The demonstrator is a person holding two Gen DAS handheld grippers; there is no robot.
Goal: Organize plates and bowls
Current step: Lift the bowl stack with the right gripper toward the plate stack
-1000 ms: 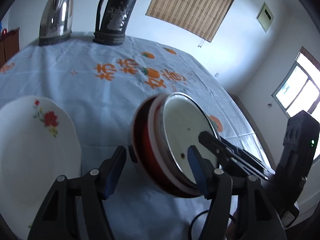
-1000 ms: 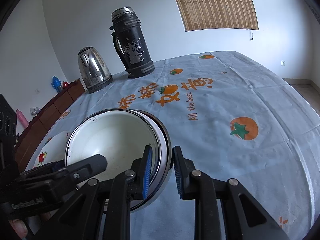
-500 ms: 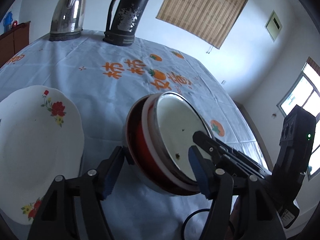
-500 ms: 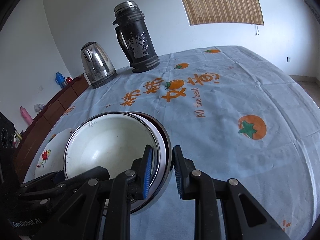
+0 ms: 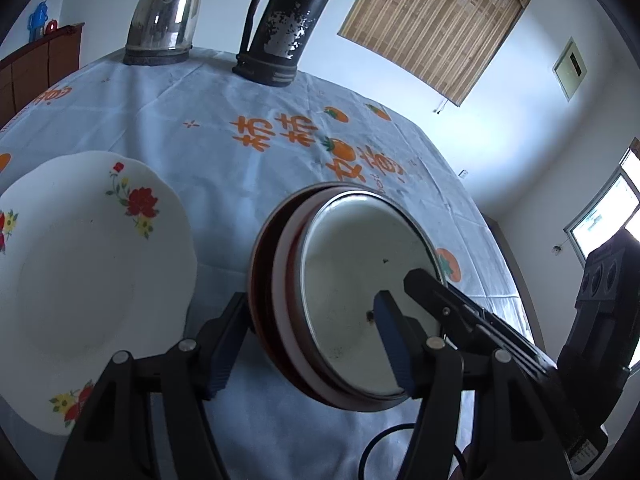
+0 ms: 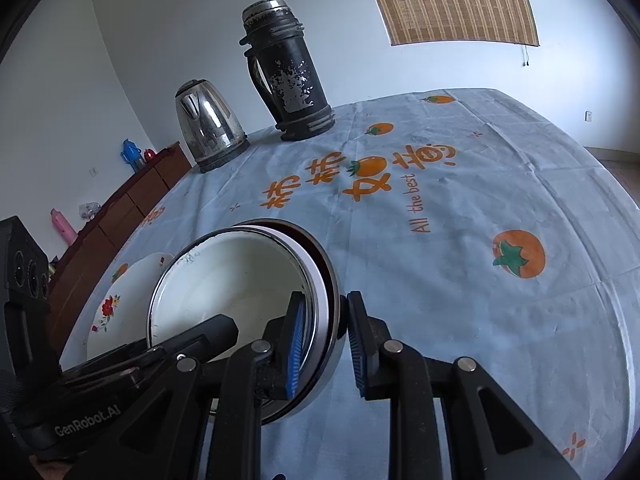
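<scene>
A nested stack of bowls [image 5: 352,280] is tilted on its edge above the tablecloth: a dark red bowl [image 5: 260,280] outside, a white one, and a steel-rimmed white enamel bowl [image 6: 232,280] innermost. My right gripper [image 6: 326,344] is shut on the stack's rim, one blue pad inside and one outside. My left gripper [image 5: 306,344] straddles the opposite wall and its jaws are closing. Its left finger [image 5: 224,344] is at the red outer side and its right finger [image 5: 390,340] is over the enamel inside. A white flowered plate [image 5: 92,272] lies flat to the left.
A steel kettle [image 5: 164,12] and a worn black thermos [image 5: 288,20] stand at the far edge of the table [image 6: 460,200], which is covered with a pale blue cloth with orange prints. A wooden sideboard [image 6: 132,200] runs along the left wall. A black cable [image 5: 384,440] loops below the bowls.
The left gripper's jaws have drawn in, and its left finger now meets the red bowl's outside. The left view has rolled a little. The right gripper keeps its grip.
</scene>
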